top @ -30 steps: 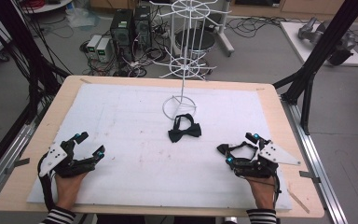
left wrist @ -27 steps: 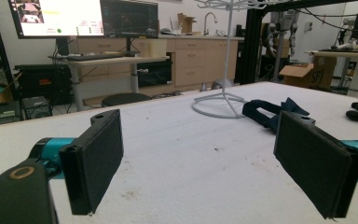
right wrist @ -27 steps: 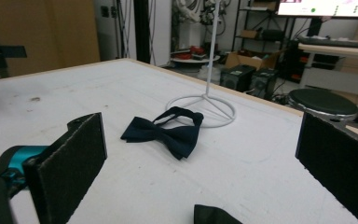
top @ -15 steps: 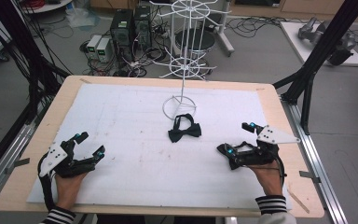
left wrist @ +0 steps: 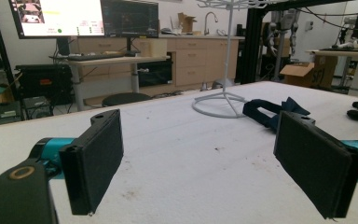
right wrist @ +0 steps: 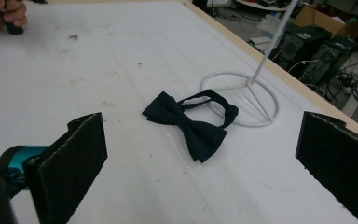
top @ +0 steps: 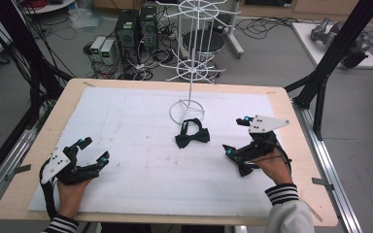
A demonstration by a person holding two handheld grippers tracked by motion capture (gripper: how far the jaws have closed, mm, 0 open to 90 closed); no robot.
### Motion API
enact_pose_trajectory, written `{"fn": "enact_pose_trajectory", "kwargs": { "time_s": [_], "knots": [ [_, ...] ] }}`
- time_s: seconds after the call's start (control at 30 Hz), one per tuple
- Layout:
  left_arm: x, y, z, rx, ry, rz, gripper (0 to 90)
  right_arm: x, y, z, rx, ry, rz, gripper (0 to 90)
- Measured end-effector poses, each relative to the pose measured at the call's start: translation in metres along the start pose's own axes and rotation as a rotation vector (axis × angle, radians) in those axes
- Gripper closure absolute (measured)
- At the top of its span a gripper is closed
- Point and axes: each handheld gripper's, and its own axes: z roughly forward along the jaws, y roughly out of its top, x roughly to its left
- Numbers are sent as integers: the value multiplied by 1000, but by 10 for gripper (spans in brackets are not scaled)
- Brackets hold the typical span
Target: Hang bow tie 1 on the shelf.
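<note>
Fingers on both your grippers are spread wide, nothing between them. Your right gripper (top: 236,137) sits at the right side of the worktop (top: 39,150), lifted and tilted, with its fingers aimed left toward the bow tie (top: 192,134). From the right gripper view, the bow tie (right wrist: 186,125) lies flat ahead of the fingers (right wrist: 70,163), centred in the gap but well clear of both pads. Its strap loop overlaps the ring base of the white wire stand (right wrist: 247,95); bow itself lies just in front of the ring.

High view: the bow tie is on the white sheet (top: 126,126) near worktop centre, touching the near edge of the stand's base ring (top: 187,110). The stand pole is upright.

Your left gripper (top: 88,151) rests low at the near-left of the worktop, well apart from the bow tie. In the left gripper view, its fingers (left wrist: 95,158) point across the sheet, with the bow tie (left wrist: 272,112) and stand base (left wrist: 219,103) far ahead, to the right of centre.
</note>
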Motion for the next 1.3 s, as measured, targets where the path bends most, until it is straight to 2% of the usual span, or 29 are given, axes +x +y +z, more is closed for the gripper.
{"fn": "enact_pose_trajectory", "kwargs": {
  "time_s": [0.1,0.13,0.27,0.6,0.77,0.93,1.1,1.3],
  "knots": [
    [0,0,0,1,1,0,162,-2,9,11,31,35,-21,11],
    [0,0,0,0,0,0,161,-3,14,18,52,57,-48,11],
    [0,0,0,0,1,0,161,-4,24,33,101,93,-92,11],
    [0,0,0,0,2,-1,163,-9,35,59,193,173,-177,12],
    [0,0,0,0,3,0,163,-12,37,67,228,197,-192,12],
    [0,0,0,3,5,1,163,-16,38,77,222,213,-186,13],
    [0,0,0,3,5,1,163,-22,33,87,259,228,-172,13],
    [0,0,0,5,3,1,163,-26,41,98,297,256,-192,14]
  ]
}}
